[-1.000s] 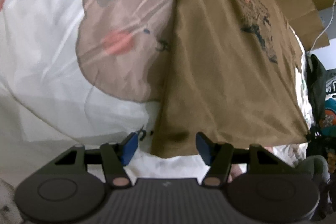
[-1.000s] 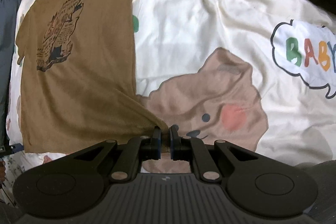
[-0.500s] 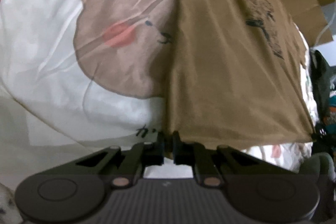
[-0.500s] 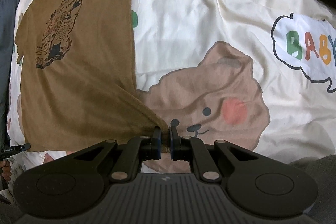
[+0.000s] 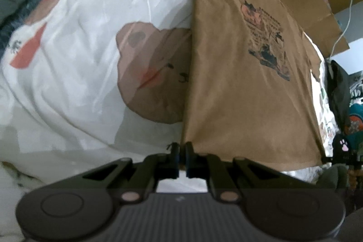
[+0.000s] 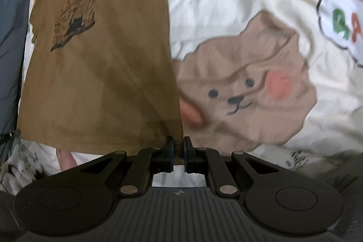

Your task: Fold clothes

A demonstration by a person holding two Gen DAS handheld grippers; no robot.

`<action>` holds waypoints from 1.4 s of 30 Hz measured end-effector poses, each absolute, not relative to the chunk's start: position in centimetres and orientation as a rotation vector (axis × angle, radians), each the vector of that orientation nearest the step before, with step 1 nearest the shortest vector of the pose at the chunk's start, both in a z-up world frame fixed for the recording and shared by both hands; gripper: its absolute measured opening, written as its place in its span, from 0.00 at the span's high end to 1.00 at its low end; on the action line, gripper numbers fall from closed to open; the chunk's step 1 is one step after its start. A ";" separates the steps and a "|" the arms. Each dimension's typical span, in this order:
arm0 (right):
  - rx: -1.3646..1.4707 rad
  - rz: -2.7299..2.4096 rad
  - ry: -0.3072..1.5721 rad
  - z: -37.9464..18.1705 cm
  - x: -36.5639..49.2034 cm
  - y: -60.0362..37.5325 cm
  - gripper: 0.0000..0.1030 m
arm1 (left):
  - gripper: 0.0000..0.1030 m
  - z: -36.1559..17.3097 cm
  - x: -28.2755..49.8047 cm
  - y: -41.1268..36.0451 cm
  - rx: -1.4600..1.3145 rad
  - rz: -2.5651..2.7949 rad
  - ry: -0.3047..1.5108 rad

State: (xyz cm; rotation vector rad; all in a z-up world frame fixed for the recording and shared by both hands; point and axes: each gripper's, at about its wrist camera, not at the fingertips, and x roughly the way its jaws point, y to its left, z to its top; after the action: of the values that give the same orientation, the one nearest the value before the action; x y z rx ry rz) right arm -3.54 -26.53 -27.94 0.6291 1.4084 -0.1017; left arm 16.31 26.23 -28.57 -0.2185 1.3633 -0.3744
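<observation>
Cream bedding printed with a brown bear (image 6: pixel 245 87) covers the bed under a brown cotton T-shirt with a dark chest print (image 5: pixel 245 83). A second ago the left gripper (image 5: pixel 181 151) stood apart; now it is clamped on one hem corner, the right gripper (image 6: pixel 178 146) clamped on the other. Bare bedding lies beside each long edge. Its long axis runs away from both cameras, collar far.
</observation>
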 end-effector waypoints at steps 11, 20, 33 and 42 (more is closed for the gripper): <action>0.604 -0.069 1.471 -29.6 -3.9 -25.0 0.92 | 0.95 -31.3 16.0 27.1 -0.204 -0.327 1.416; 0.585 -0.095 1.516 -31.2 -3.2 -24.8 0.92 | 0.95 -34.3 16.2 27.8 -0.214 -0.302 1.457; 0.572 -0.138 1.539 -32.7 -2.4 -24.2 0.90 | 0.90 -36.4 16.6 27.3 -0.184 -0.270 1.477; 0.465 -0.118 1.551 -31.1 -1.8 -23.4 0.55 | 0.79 -33.6 16.5 26.5 -0.101 -0.247 1.464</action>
State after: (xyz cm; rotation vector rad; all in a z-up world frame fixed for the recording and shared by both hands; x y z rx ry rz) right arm -1.84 -23.44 -31.07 0.4653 1.5509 -0.1185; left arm 16.55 26.54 -33.64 -0.1015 1.4638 -0.2469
